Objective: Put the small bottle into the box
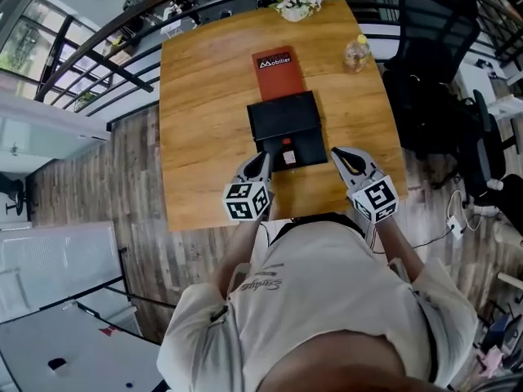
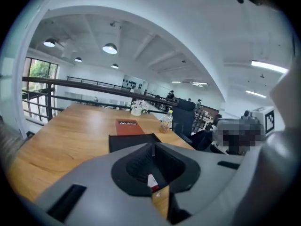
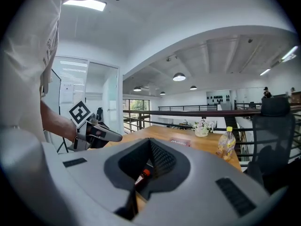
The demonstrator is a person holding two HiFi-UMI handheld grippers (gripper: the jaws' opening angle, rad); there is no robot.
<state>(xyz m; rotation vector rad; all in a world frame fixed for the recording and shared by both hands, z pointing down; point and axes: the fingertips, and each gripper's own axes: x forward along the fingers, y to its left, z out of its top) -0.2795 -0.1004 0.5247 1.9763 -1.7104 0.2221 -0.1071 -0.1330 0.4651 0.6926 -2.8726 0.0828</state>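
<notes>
The small bottle (image 1: 288, 153), with a white label and a red cap, lies inside the open black box (image 1: 306, 147) in the middle of the wooden table. The box's lid (image 1: 282, 113) lies flat behind it. My left gripper (image 1: 266, 162) hovers just left of the box's near corner, shut and empty. The right gripper (image 1: 337, 153) hovers just right of the box, its jaws together with nothing in them. In the left gripper view the bottle (image 2: 152, 181) shows below the closed jaws. It also shows in the right gripper view, the bottle (image 3: 141, 177) beyond the jaws.
A red booklet (image 1: 278, 72) lies behind the box. A yellow drink bottle (image 1: 356, 54) stands at the far right of the table (image 1: 204, 96), and a flower pot (image 1: 298, 5) at its far edge. Black office chairs (image 1: 437, 31) stand to the right.
</notes>
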